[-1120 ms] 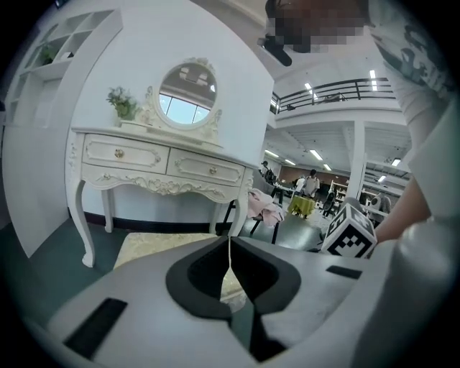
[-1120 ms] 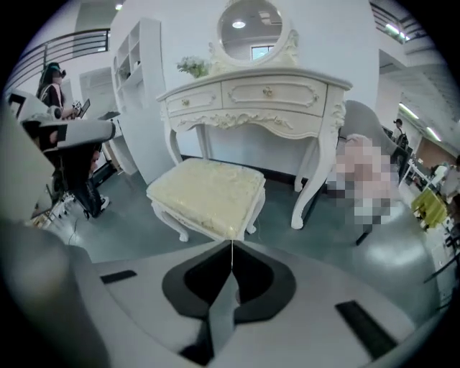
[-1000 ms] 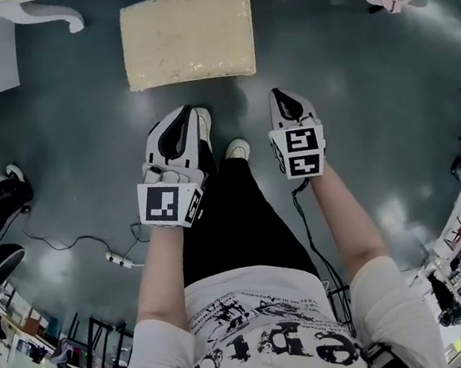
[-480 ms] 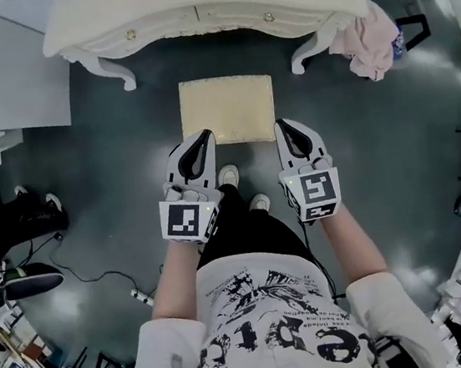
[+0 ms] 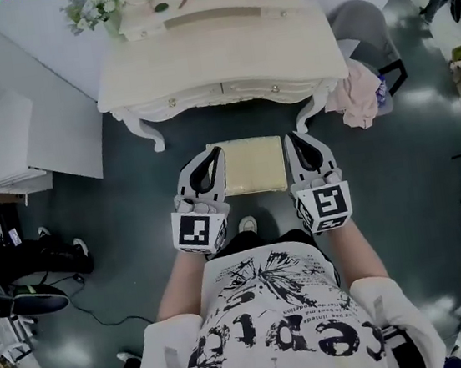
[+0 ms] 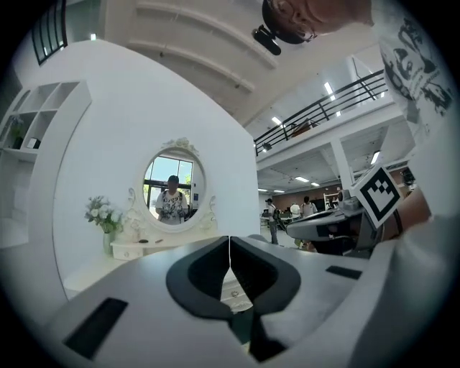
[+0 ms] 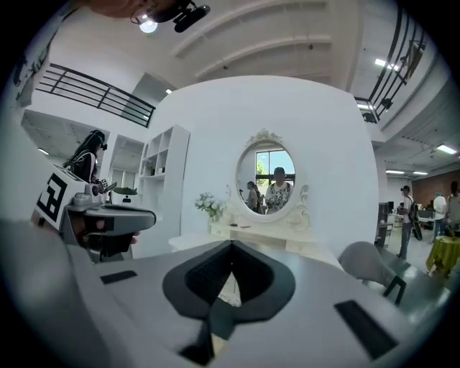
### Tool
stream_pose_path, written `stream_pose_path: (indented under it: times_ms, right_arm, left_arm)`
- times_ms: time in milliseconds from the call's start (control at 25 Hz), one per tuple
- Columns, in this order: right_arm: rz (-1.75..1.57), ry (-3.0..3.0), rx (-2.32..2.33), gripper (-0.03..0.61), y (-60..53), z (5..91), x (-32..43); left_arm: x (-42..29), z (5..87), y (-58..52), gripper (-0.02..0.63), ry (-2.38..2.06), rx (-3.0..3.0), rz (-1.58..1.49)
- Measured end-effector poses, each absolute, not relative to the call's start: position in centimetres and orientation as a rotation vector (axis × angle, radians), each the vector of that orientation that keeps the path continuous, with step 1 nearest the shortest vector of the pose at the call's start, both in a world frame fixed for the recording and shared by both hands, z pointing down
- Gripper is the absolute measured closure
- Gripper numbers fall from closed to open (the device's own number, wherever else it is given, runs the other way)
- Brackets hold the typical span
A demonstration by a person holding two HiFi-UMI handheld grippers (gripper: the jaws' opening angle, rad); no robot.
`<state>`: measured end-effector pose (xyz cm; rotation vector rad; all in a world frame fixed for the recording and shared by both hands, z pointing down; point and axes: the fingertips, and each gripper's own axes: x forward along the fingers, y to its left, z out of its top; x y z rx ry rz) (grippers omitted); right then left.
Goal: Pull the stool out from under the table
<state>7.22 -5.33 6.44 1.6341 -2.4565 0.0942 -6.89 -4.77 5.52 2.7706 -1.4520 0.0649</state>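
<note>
- Stool [image 5: 248, 166] stands on the dark floor [image 5: 132, 200], just in front of the white desk [image 5: 219, 63], clear of its top.
- Left hand-held gripper [image 5: 212, 153] is clenched with nothing between the jaws; in the head view it sits at the stool's left edge.
- Right hand-held gripper [image 5: 293, 138] is also clenched and empty, at the stool's right edge.
- Oval mirror [image 7: 268, 180] and flowers [image 5: 89, 8] are on the desk.
</note>
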Motion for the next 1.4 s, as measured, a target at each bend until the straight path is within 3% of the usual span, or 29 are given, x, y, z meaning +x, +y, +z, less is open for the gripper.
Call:
stream_pose_path:
  times_ms: [320,1400]
  right_arm:
    - [0.053,-2.496,1.698,0.561,-4.8,3.2,5.2]
    - [0.042,-2.495,1.715,0.563,-6.0,2.9,3.9]
  left_arm:
    - [-7.8,0.9,-5.0,0.592,-1.426,2.896,0.000]
    - [-9.0,0.0,-6.9,0.592,-1.456,2.856,-0.008]
